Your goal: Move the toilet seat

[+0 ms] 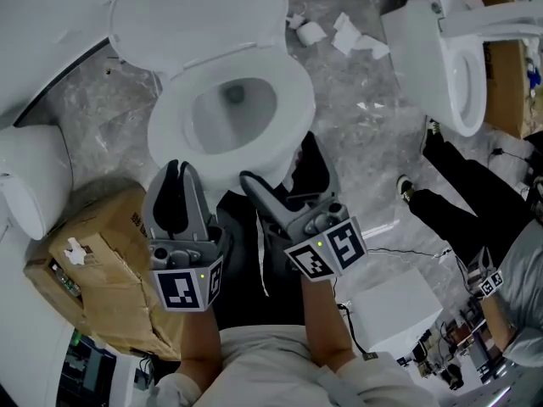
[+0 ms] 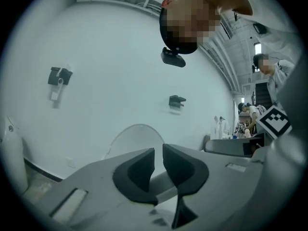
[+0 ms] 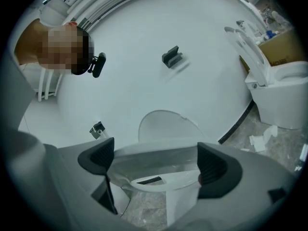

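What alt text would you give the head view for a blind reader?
From above, a person's left gripper and right gripper reach toward the front rim of a white toilet, seat down, lid raised. Another toilet stands upper right.

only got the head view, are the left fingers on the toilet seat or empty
Observer: Empty. In the left gripper view the left gripper has its fingers almost together, with only a slim gap and nothing in it.
Operator: ok and the right one, gripping yet
Observer: Not yet. In the right gripper view the right gripper has its fingers wide apart. The toilet seat shows in the gap beyond them, and neither pad presses on it.
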### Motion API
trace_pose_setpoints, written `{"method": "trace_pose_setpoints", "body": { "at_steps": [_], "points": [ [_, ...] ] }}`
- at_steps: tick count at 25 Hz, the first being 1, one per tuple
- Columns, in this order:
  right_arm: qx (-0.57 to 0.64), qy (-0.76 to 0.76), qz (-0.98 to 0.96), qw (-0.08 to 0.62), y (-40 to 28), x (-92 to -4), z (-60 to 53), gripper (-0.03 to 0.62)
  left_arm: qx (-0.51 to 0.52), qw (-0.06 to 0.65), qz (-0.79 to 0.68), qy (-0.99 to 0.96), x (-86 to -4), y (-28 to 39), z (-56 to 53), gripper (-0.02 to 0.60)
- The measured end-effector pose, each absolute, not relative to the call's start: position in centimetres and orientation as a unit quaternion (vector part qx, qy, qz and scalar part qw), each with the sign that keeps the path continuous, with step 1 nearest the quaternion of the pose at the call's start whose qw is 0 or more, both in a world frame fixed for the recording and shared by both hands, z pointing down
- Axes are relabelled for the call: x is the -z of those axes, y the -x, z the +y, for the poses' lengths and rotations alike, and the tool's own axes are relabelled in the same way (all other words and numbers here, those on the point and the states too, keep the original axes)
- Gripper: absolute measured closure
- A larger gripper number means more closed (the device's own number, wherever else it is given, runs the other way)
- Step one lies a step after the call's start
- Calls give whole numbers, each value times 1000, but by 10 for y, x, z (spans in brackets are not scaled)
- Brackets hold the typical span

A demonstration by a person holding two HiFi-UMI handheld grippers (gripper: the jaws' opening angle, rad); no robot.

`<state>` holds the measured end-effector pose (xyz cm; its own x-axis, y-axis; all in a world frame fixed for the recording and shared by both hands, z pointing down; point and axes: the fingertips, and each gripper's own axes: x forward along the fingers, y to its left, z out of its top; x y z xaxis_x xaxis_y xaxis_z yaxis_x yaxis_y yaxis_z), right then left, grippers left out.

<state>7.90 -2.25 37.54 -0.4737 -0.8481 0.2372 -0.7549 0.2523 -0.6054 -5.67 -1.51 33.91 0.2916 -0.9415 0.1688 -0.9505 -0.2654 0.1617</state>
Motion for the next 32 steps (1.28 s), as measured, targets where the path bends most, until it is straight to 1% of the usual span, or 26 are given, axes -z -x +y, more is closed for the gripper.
{"method": "trace_pose_setpoints", "body": {
  "at_steps": [9, 13, 16, 17, 18, 28, 32],
  "points": [
    [331, 520, 784, 75, -79, -369, -32, 59, -25, 117, -602, -789, -335, 60, -28, 531],
    [252, 529, 809, 35, -79, -354, -39, 67, -24, 118, -604, -788, -333, 62, -33, 531],
    [225, 516, 826, 21, -73, -345, -46, 102, -29, 111, -609, -784, -331, 65, -39, 541],
    [216, 512, 831, 16, -71, -342, -48, 121, -31, 109, -611, -783, -331, 66, -41, 565],
    [208, 508, 836, 13, -69, -339, -50, 137, -31, 108, -613, -782, -330, 67, -43, 571],
    [150, 477, 866, 6, -46, -318, -77, 265, -30, 94, -610, -786, -322, 73, -71, 578],
    [140, 472, 870, 12, -39, -313, -90, 291, -27, 88, -607, -789, -318, 77, -83, 580]
  ]
}}
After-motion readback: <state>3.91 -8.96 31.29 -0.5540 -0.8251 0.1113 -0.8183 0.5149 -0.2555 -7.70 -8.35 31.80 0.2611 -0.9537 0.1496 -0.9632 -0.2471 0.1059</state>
